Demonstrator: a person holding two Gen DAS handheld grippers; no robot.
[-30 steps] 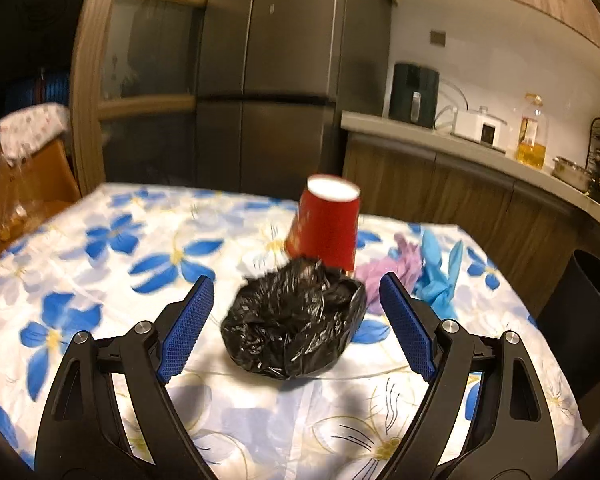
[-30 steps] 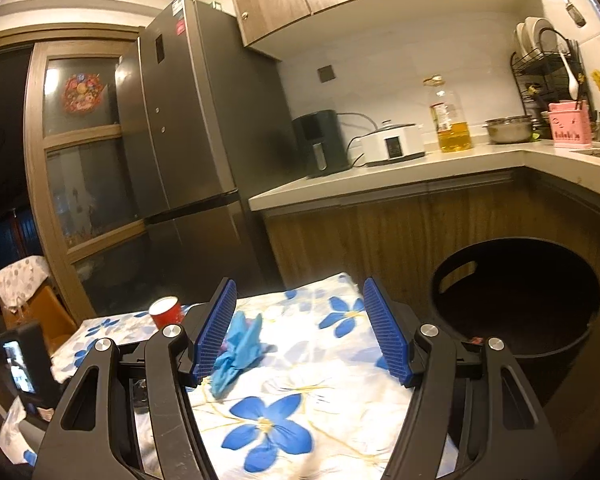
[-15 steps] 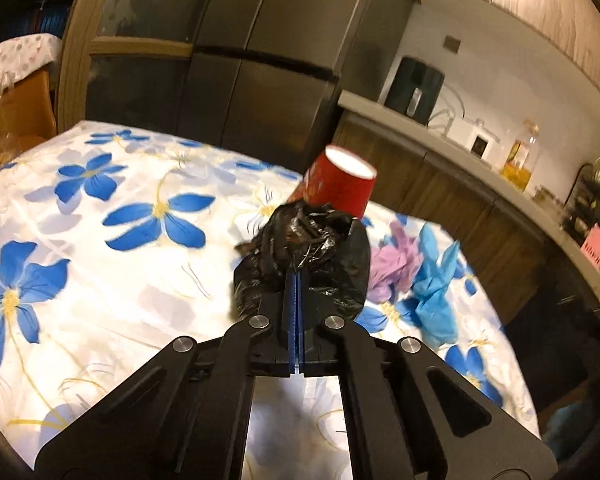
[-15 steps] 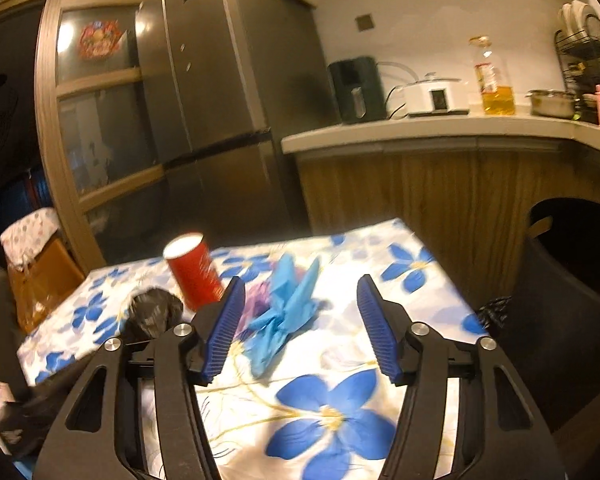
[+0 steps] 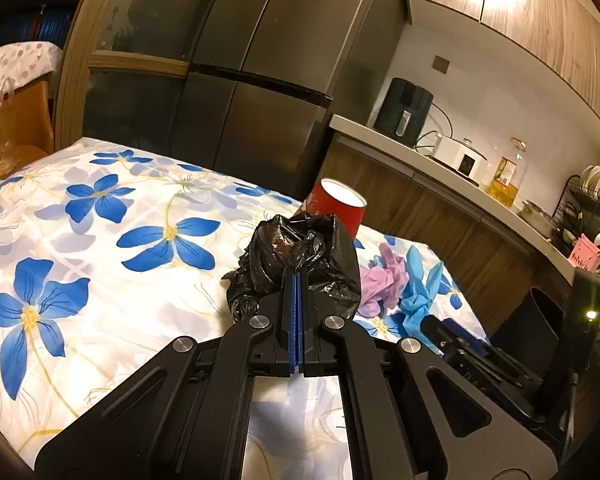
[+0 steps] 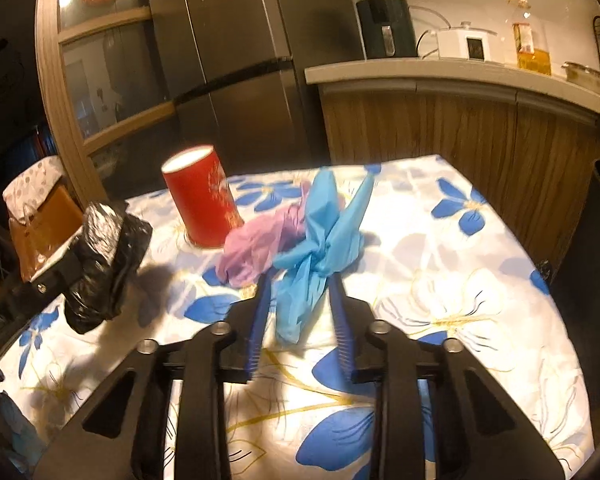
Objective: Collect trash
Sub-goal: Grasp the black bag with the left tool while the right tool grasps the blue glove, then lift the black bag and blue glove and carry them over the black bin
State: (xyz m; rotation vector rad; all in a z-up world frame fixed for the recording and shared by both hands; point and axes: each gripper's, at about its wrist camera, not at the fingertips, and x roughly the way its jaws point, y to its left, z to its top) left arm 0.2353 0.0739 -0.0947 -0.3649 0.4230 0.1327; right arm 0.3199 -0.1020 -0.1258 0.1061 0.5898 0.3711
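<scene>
My left gripper (image 5: 296,278) is shut on a crumpled black plastic bag (image 5: 300,248), which hangs just off the flowered tablecloth (image 5: 100,248); in the right wrist view the bag (image 6: 104,264) is at the left. My right gripper (image 6: 302,280) straddles a blue glove (image 6: 320,232), its jaws closing, with a thin gap still showing beside each pad. A purple glove (image 6: 256,244) lies against the blue one. Behind them a red paper cup (image 6: 202,200) stands upside down. The left wrist view also shows the cup (image 5: 342,210), purple glove (image 5: 380,284) and blue glove (image 5: 420,284).
A tall black bin (image 6: 596,240) stands on the floor past the table's right edge. A wooden counter (image 6: 440,76) with appliances and a dark fridge (image 6: 240,60) lie beyond the table. A chair with a bag (image 6: 40,216) is at the far left.
My left gripper closed on the black bag and lifted it a little. My right gripper came down and forward over the blue glove, and its jaws narrowed around it.
</scene>
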